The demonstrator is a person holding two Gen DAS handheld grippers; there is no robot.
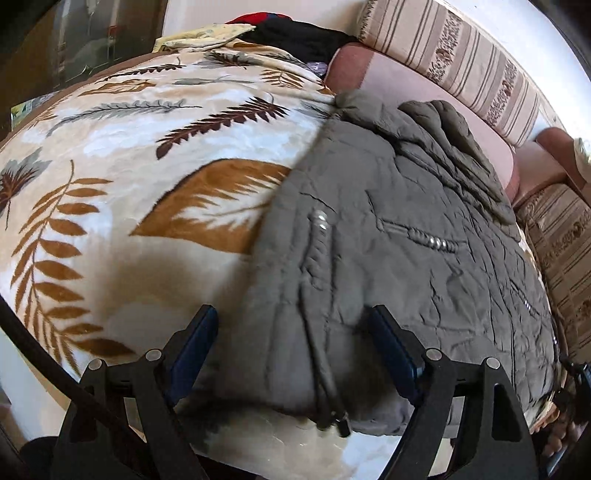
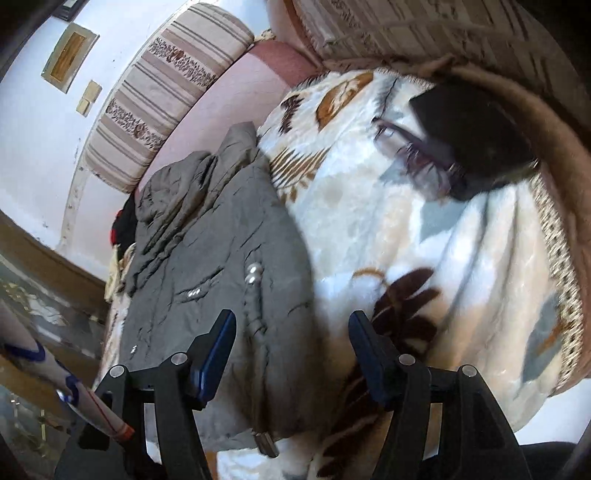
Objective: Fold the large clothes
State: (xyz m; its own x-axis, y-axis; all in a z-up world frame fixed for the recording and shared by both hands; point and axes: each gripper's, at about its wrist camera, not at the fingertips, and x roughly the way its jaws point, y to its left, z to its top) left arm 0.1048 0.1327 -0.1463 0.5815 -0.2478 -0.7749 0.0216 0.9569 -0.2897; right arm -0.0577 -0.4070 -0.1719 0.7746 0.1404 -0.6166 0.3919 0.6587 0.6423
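Note:
A grey-green padded jacket (image 1: 388,236) lies spread flat on a cream blanket with brown leaf prints (image 1: 147,155). Its zip and silver snaps face up and its hood is bunched at the far end. My left gripper (image 1: 295,328) hovers open above the jacket's near hem, its blue pads either side of the zip end without touching the cloth. In the right wrist view the same jacket (image 2: 207,251) sits left of centre. My right gripper (image 2: 291,332) is open over the jacket's near right corner, one finger above the jacket and the other above the blanket (image 2: 443,258).
Striped cushions (image 1: 461,62) and a pink sofa back (image 1: 406,81) run behind the jacket. A pile of black, red and yellow clothes (image 1: 295,33) lies at the blanket's far end. A black garment (image 2: 472,136) rests on the blanket. A patterned sleeve (image 2: 55,376) shows lower left.

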